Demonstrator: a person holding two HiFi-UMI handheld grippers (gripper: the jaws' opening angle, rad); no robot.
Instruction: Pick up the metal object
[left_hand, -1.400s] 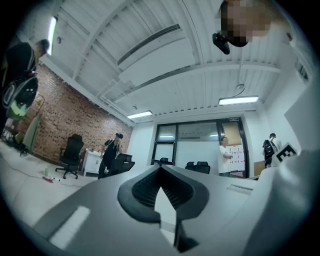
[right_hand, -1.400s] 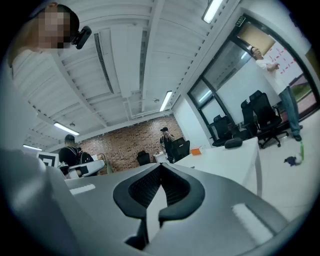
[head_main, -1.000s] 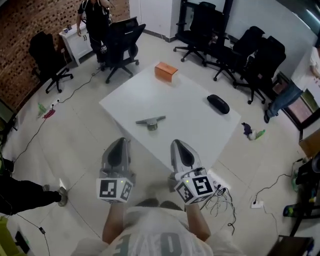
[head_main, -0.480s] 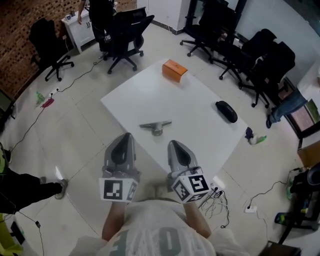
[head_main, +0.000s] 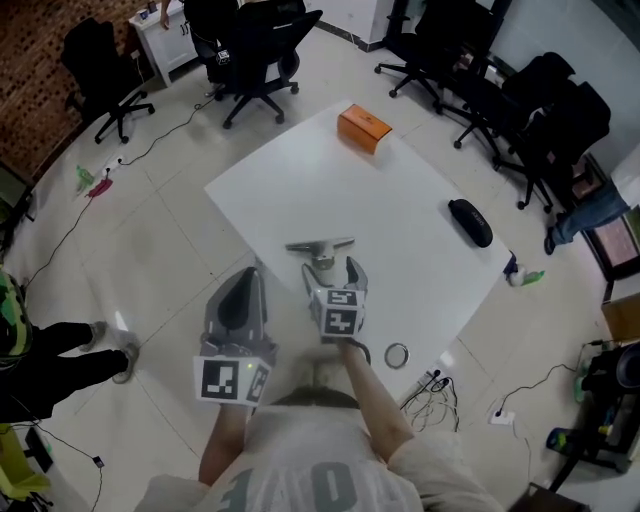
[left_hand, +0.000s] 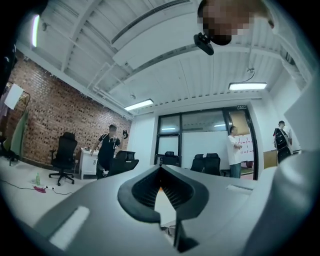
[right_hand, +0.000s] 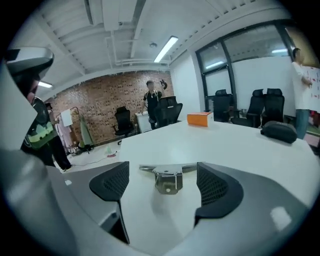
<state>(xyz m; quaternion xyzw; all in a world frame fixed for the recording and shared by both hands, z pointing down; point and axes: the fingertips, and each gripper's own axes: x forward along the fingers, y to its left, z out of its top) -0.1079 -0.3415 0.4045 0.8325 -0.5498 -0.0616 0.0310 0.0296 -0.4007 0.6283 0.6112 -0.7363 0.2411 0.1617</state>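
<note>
1. Metal object (head_main: 320, 248): a flat bar over a small bracket, lying near the near edge of the white table (head_main: 400, 190).
2. Right gripper (head_main: 333, 268): its jaws are opening, already wide apart. The object sits just ahead of the gap, and neither pad touches it.
3. Left gripper (head_main: 243, 282): its jaws are together on nothing, held beside the table's edge.
4. A small ring (head_main: 397, 354) lies nearby, probably on the floor.

You held your right gripper (head_main: 330, 268) forward, its empty jaws opening; your left gripper (head_main: 247, 276) sat further back, jaws together.
</note>
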